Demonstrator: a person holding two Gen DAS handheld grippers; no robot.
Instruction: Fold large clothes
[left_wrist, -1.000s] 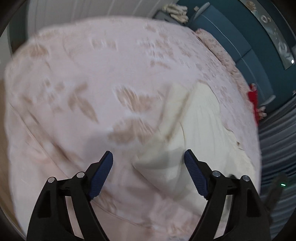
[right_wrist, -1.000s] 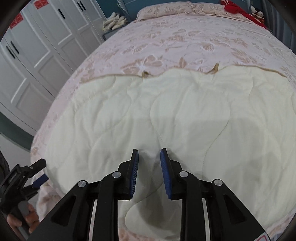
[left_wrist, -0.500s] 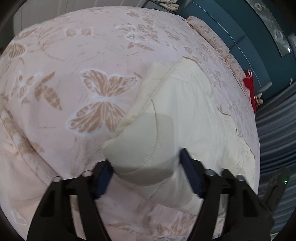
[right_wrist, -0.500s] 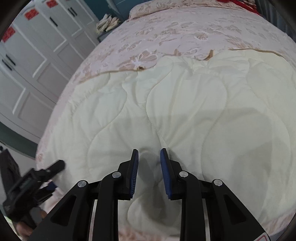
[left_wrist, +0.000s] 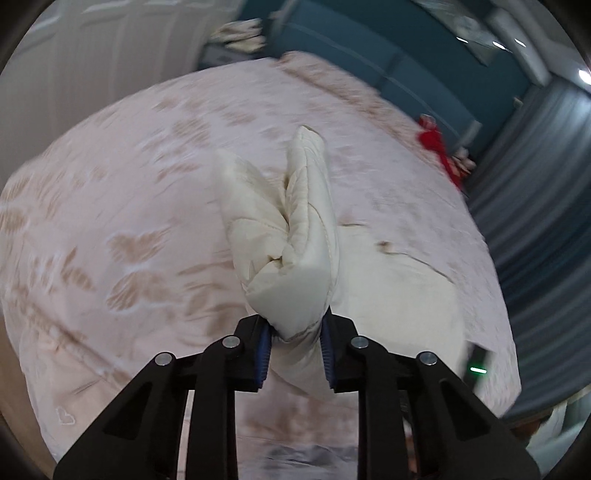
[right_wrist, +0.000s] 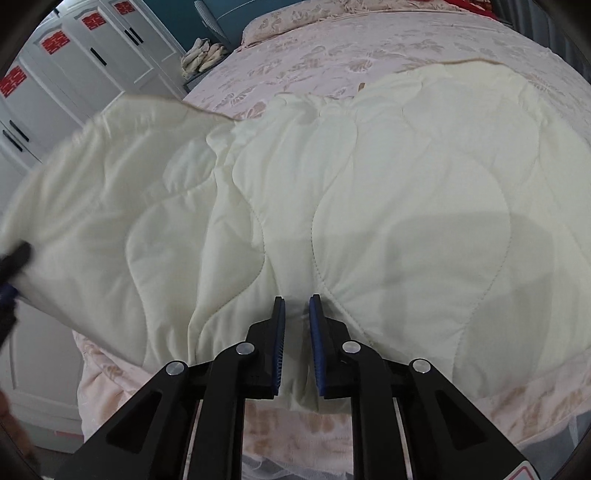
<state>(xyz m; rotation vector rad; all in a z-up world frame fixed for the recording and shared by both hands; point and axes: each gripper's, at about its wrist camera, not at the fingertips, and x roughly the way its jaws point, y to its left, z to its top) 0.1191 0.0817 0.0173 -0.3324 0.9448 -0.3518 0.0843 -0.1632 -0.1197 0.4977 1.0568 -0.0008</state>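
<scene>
Folding barely begun, by my read: cream quilted padded blanket (right_wrist: 369, 192) mostly flat on pink butterfly-print bedspread (left_wrist: 129, 221), filling centre frame. Left gripper (left_wrist: 295, 349) clamped on bunched corner, raised mid-frame. Right gripper (right_wrist: 297, 343) pinching near edge, lower centre. Fold-over, alignment left.

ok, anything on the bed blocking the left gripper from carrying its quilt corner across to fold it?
Nothing visible. The left gripper is shut on a bunched corner of the cream quilt, lifted off the pink bedspread. The right gripper pinches the quilt's near edge. The spread quilt has nothing lying on it; the red item sits at the far edge.
</scene>
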